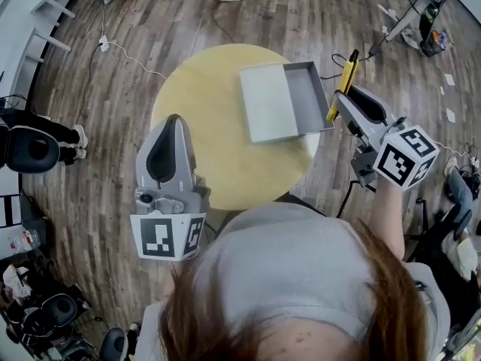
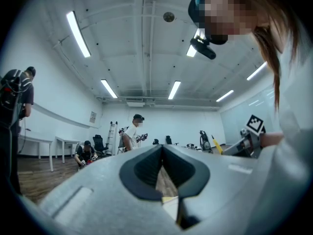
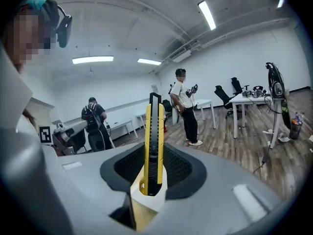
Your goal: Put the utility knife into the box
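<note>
A yellow and black utility knife (image 1: 344, 80) (image 3: 153, 141) sticks out ahead of my right gripper (image 1: 340, 104) (image 3: 154, 155), which is shut on its lower end. In the head view this gripper hangs just off the right rim of the round yellow table (image 1: 199, 126), beside the grey box (image 1: 307, 92). The box lies open on the table, its flat lid (image 1: 267, 104) spread to the left. My left gripper (image 1: 174, 122) (image 2: 162, 150) hovers over the table's near left edge, shut with nothing between its fingers.
Wooden floor surrounds the table. Cables and a power strip (image 1: 104, 45) lie at the back left, and a dark chair (image 1: 30, 147) stands at the left. Other people stand or sit across the room (image 3: 186, 106) (image 2: 133, 131), near white tables (image 3: 249, 99).
</note>
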A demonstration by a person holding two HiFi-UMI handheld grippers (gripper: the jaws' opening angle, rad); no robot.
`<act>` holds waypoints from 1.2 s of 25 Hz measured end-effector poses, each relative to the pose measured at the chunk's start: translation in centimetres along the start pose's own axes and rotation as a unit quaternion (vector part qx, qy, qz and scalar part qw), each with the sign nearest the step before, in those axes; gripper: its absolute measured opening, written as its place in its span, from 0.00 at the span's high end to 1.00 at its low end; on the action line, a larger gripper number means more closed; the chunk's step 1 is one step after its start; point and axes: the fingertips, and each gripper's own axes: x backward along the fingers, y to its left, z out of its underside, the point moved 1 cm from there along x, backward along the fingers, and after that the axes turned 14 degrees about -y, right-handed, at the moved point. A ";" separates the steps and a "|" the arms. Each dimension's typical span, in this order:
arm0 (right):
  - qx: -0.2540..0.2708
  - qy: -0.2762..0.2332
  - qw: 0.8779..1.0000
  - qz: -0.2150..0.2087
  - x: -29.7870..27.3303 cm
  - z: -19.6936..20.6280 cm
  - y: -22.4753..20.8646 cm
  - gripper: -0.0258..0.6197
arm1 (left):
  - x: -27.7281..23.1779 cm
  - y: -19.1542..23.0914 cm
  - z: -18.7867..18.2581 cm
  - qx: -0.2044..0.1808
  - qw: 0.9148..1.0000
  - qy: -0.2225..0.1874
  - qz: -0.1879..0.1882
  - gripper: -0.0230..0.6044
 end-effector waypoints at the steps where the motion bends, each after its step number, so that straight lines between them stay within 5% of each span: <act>1: -0.003 0.015 1.000 0.002 -0.3 0.8 -0.5 0.77 | 0.0 0.1 0.1 0.001 1.000 0.000 -0.002 0.97; 19: -0.073 0.201 0.976 0.043 -2.3 8.4 -4.9 0.77 | -0.2 1.4 1.0 0.006 1.000 0.006 -0.014 0.97; 30: -0.106 0.309 0.944 0.044 -2.6 12.6 -6.6 0.77 | -0.3 1.4 1.8 0.018 1.000 0.012 -0.017 0.97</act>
